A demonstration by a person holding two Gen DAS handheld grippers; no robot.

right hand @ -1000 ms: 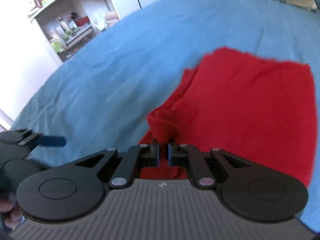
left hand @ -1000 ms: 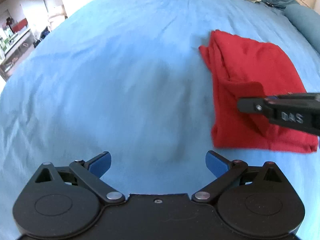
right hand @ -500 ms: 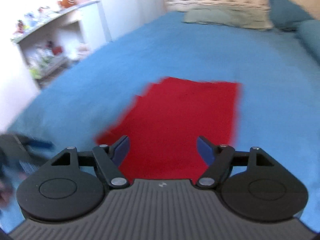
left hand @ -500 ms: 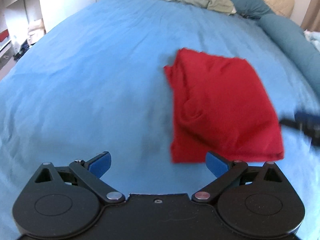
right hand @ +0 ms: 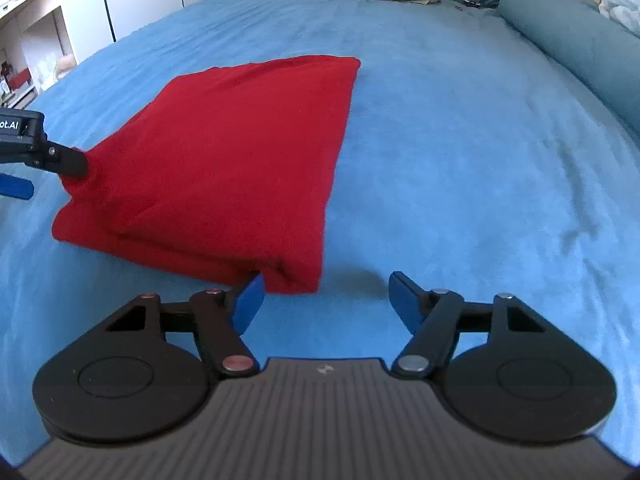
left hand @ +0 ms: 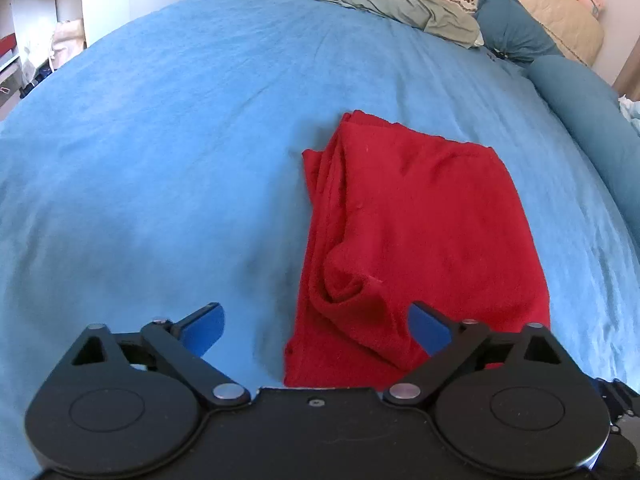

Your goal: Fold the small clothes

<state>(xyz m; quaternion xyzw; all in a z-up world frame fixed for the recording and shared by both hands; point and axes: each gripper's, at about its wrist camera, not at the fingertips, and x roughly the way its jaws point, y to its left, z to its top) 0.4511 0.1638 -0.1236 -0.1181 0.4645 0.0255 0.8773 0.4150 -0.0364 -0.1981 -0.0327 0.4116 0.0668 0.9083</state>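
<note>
One partial marking is legible: white characters "ot.AI", cut off by the frame's left edge, stand on the black side face of the left gripper in the right wrist view; no other text is readable.

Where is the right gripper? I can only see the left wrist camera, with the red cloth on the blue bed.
Observer: The right gripper is at the near right corner of the red cloth.
Operator: Is it holding the cloth?
Observer: No. Its fingers are wide apart, and the corner lies just ahead of them, not gripped.
Operator: Is my gripper touching it?
Observer: In the right wrist view, one finger of the left gripper meets the cloth's left edge.
</note>
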